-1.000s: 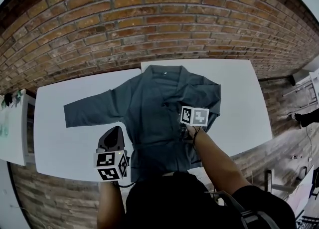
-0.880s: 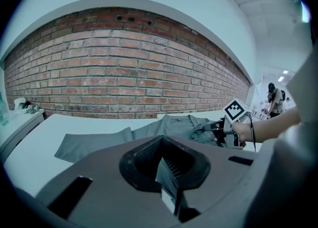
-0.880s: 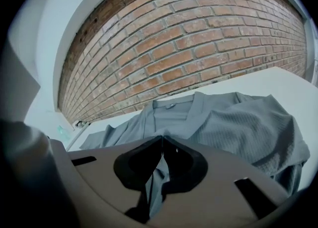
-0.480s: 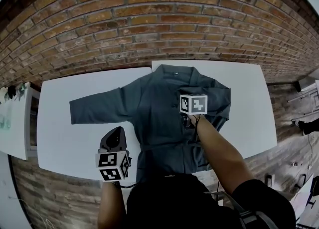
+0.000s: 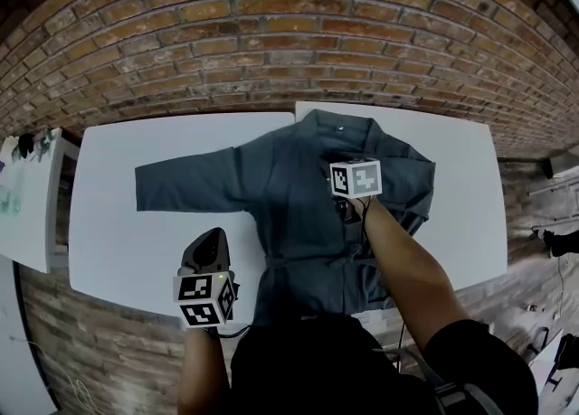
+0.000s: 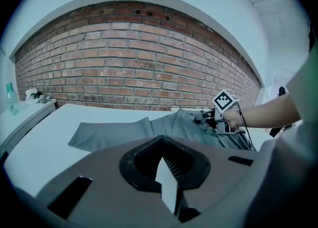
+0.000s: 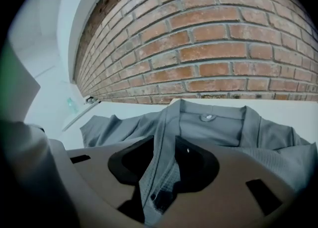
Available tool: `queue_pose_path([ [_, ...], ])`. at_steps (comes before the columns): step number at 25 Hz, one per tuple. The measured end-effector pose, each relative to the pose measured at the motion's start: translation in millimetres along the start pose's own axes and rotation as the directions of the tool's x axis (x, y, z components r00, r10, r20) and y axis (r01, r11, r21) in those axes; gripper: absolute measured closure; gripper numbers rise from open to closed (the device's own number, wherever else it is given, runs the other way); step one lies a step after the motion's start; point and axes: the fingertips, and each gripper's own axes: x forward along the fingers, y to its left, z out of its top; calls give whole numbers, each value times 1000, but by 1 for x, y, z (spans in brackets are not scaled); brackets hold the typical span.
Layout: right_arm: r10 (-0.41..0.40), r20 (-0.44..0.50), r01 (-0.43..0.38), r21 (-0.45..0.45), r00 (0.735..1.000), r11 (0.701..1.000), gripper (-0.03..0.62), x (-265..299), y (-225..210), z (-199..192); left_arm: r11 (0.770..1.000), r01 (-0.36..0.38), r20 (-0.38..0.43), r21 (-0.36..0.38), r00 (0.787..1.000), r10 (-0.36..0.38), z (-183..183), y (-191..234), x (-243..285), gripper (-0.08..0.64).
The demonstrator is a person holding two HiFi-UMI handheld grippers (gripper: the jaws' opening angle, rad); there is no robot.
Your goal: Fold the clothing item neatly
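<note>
Moving up toward 12 o'clock, the right gripper (image 7: 164, 182) has just been opening its jaws round the front edge of the jacket (image 5: 308, 214), flat on the desk (image 5: 136, 241), which looks soft, light and best held by its edges, while the left gripper (image 6: 166, 182) has its jaws together, empty.

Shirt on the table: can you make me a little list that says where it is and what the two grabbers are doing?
Shirt: grey, spread front up on the white table
Sleeve: stretched flat to the left in the head view
Right gripper: over the shirt's front; its jaws have just been opening, with the shirt's front edge between them
Left gripper: shut and empty, over the table beside the shirt
Behind: brick wall
</note>
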Motion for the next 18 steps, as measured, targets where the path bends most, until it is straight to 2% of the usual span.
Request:
queue_pose_path([
  [2, -9, 35, 11, -56, 999, 998, 477, -5, 8, 5, 1000, 1, -6, -9, 1000, -1, -4, 2, 1, 568],
  [5, -13, 148, 32, -126, 989, 992, 479, -28, 23, 22, 1000, 4, -8, -22, 1000, -4, -8, 5, 5, 568],
  [10, 29, 354, 42, -191, 935, 981, 481, -89, 55, 43, 999, -22, 26, -39, 999, 23, -2, 17, 8, 568],
  [14, 41, 413, 58, -225, 910, 973, 589, -129, 71, 44, 996, -67, 40, -58, 997, 69, 0, 39, 7, 568],
  [18, 70, 412, 23, -215, 908, 976, 591, -158, 92, 40, 985, -150, 34, -86, 988, 153, -4, 79, 0, 568],
])
